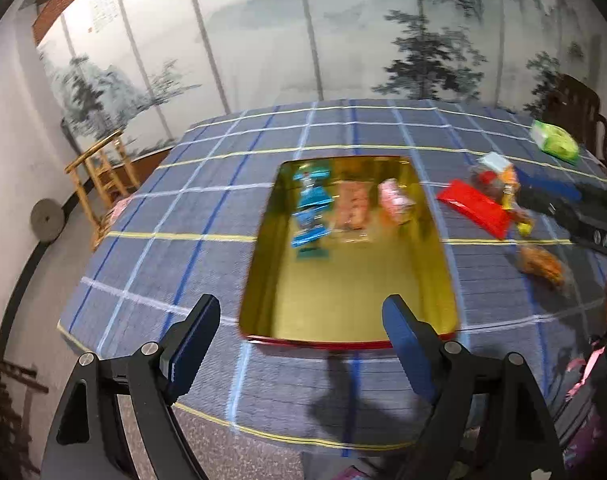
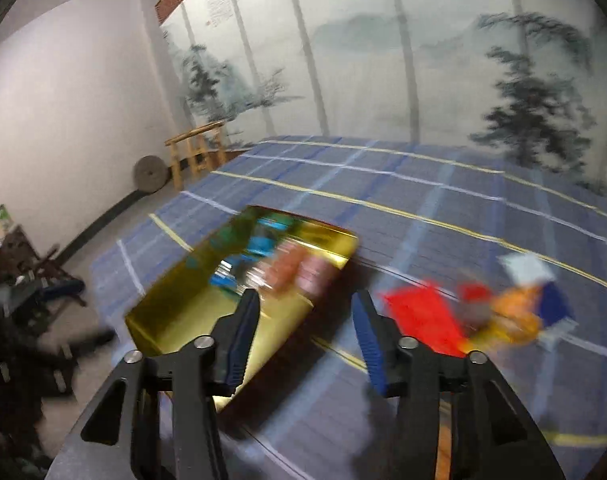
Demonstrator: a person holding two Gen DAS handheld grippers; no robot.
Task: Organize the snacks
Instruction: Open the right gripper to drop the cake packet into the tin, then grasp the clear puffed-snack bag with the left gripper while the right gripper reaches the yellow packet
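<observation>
Snack packets, blue (image 1: 309,210), orange (image 1: 353,208) and pink (image 1: 395,202), lie in the gold tray (image 1: 343,300) on the plaid bench (image 1: 163,208); more snacks (image 1: 499,200) lie right of it. Left gripper (image 1: 303,344) and right gripper (image 2: 305,340) both hold their fingers apart, empty.

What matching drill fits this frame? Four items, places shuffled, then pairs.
Items:
1. blue packets
2. red packet
3. green packet
4. left claw

Places:
A. far right of the tablecloth
B. on the cloth just right of the gold tin
C. inside the tin, left side
D. open above the tin's near edge

Pairs: 1-C, 2-B, 3-A, 4-D
</observation>
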